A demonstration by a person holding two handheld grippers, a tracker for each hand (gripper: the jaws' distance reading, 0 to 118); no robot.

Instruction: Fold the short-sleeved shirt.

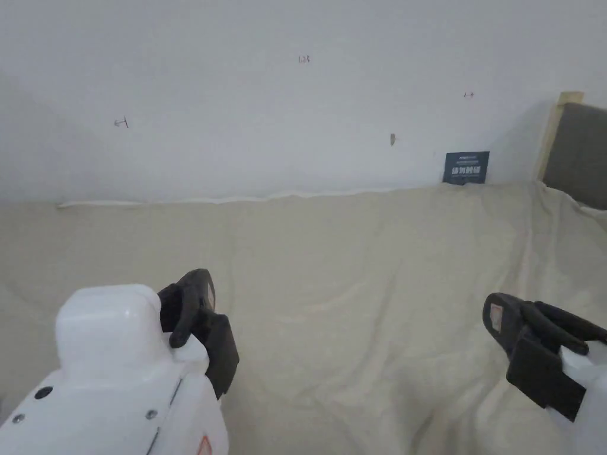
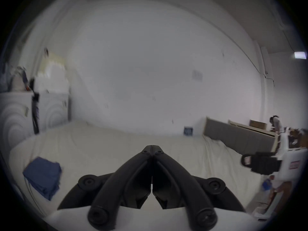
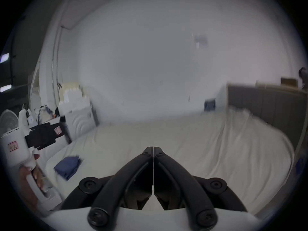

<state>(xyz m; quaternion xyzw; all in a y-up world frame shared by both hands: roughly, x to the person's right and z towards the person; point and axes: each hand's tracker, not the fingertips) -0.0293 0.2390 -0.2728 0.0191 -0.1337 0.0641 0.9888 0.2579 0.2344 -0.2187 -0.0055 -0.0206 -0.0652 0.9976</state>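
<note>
Hovering empty over the bed (image 1: 355, 284), jaws pressed together on both left gripper (image 2: 152, 147) and right gripper (image 3: 153, 148), folded blue shirt (image 2: 42, 176) parked at nine o'clock, seemingly done.

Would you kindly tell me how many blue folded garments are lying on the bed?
1: a blue folded garment lies near the bed's left edge; others may be hidden.

Bed sheet (image 1: 367, 284): plain cream. Folded shirt (image 2: 42, 176): solid blue. Each hand-held gripper: black jaws, white body. Wall (image 1: 267, 106): white. Headboard (image 1: 578, 154): grey.
</note>
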